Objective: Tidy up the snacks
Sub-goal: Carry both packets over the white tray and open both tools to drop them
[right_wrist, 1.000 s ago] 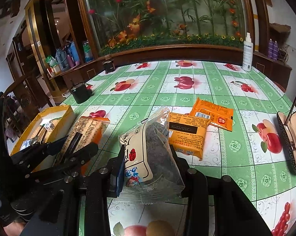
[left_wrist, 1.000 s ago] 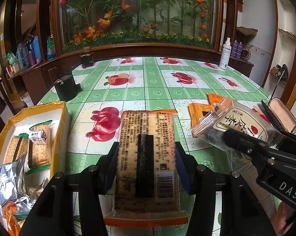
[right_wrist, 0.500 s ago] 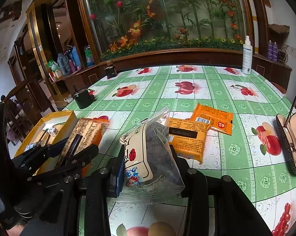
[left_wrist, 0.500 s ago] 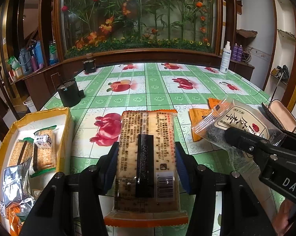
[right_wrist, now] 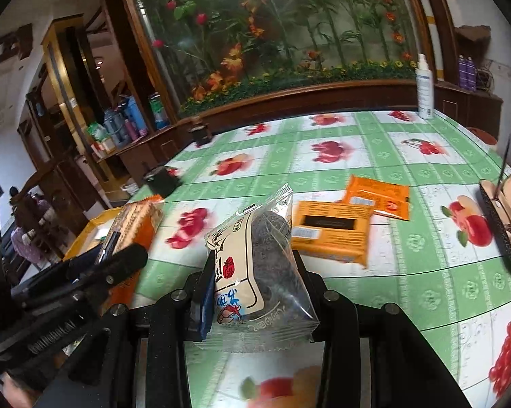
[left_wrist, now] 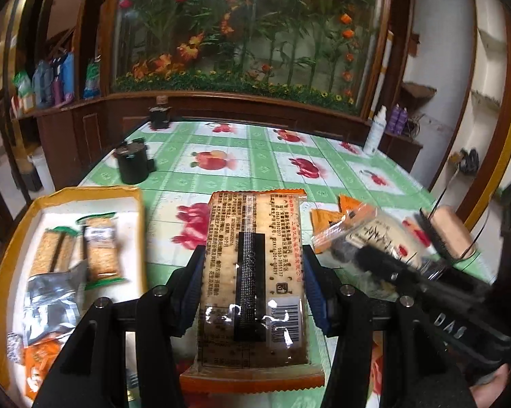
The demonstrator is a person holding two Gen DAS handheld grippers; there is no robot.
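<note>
My left gripper [left_wrist: 253, 265] is shut on a long orange-edged cracker pack [left_wrist: 252, 272], held lengthwise above the table. To its left lies the yellow-rimmed box [left_wrist: 138, 200] with several wrapped snacks inside. My right gripper [right_wrist: 252, 272] is shut on a clear pouch with a dark cake and a cream label [right_wrist: 258, 265], also lifted off the table. Two orange snack packs [right_wrist: 333, 234] lie on the green fruit-print tablecloth beyond it. In the right wrist view the left gripper with the cracker pack [right_wrist: 133, 224] shows at the left, over the box's corner [right_wrist: 85, 234].
A black round container [left_wrist: 132, 164] stands behind the box, another dark jar [left_wrist: 160, 115] at the far edge. A white spray bottle [right_wrist: 425, 86] stands at the back right. An open glasses case [right_wrist: 503, 217] lies at the right edge. A wooden-framed flower display backs the table.
Both grippers have risen with their packs; the left one moved more and tilted, so the box and table now sit lower and further right in its view. Grips are unchanged.
</note>
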